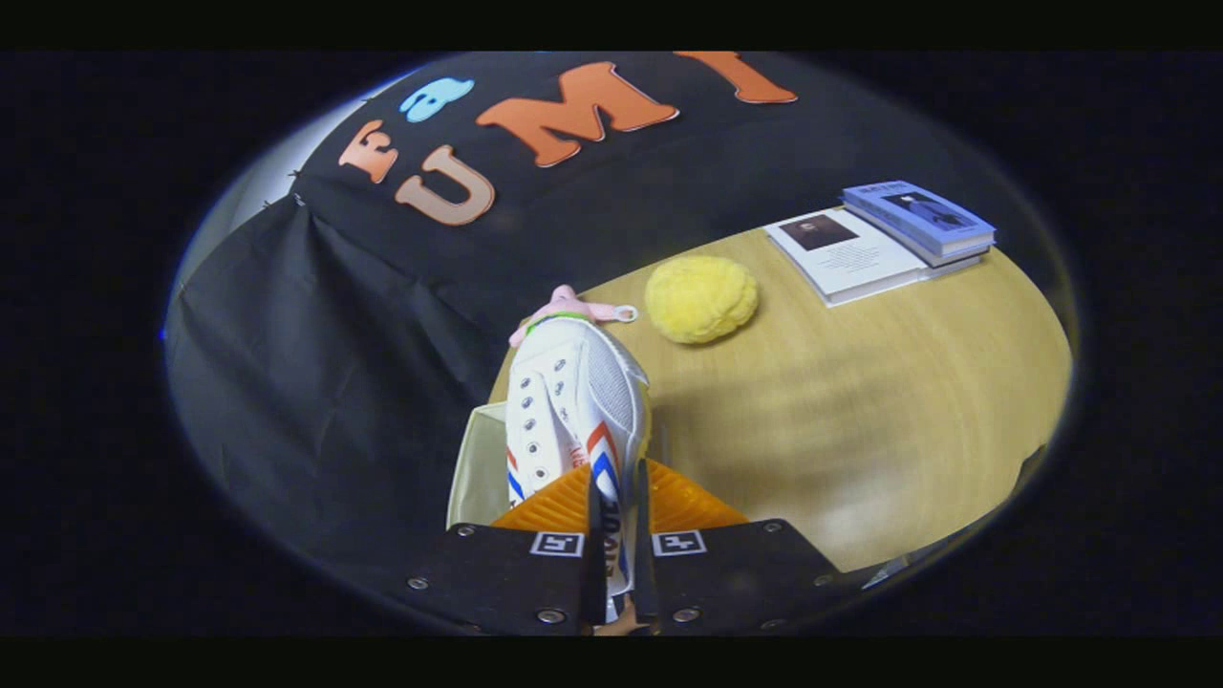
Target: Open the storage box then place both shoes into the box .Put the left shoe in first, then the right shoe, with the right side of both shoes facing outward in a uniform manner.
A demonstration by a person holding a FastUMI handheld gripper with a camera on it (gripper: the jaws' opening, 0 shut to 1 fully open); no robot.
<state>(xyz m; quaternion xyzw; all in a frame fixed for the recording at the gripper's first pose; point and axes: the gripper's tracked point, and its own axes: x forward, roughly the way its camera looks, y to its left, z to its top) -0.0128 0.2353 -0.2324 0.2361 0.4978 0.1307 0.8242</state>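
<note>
The gripper [616, 535] had its fingers clenched on the side wall of a white shoe [573, 401], whose long axis ran straight ahead toward twelve o'clock, toe pointing away. Beneath the shoe, at about ten o'clock from the fingers, lay the pale storage box [476, 468] at the table [860, 411] edge, so the coming move was probably a short descent.
</note>
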